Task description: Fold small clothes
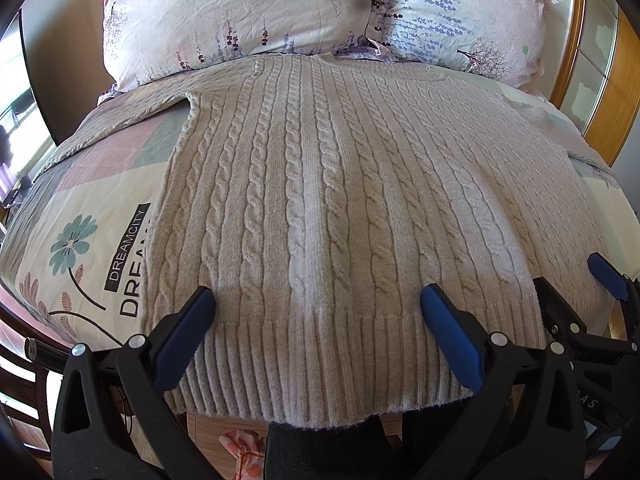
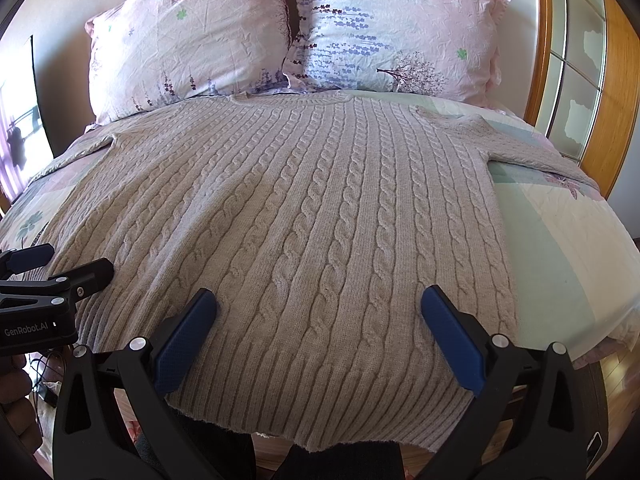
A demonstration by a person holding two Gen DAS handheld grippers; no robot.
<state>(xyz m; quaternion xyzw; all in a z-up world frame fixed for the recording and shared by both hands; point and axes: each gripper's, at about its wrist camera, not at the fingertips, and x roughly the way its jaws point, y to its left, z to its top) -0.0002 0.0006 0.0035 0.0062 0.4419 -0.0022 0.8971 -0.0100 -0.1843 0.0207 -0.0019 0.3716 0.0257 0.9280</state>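
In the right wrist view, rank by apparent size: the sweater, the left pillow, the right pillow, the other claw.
1. sweater, by far the largest.
2-3. right pillow and left pillow: similar, so unranked.
4. left claw, smallest, though partly cut off by the frame edge.

"DREAMCITY" on bedsheet [image 1: 92, 216]; "GenRobot.AI" on left claw [image 2: 60, 264]; perhaps "DREA".

Both wrist cameras looked forward from the foot of the bed, low and close over the sweater's [image 1: 320, 200] ribbed hem, toward the two pillows [image 1: 236, 16] at the top of each frame. The left view sat further left, catching the right gripper [image 1: 568, 280] at lower right; the right view caught the left gripper [image 2: 60, 268] at left. Both shared the sweater [image 2: 288, 208] and pillows [image 2: 192, 44].
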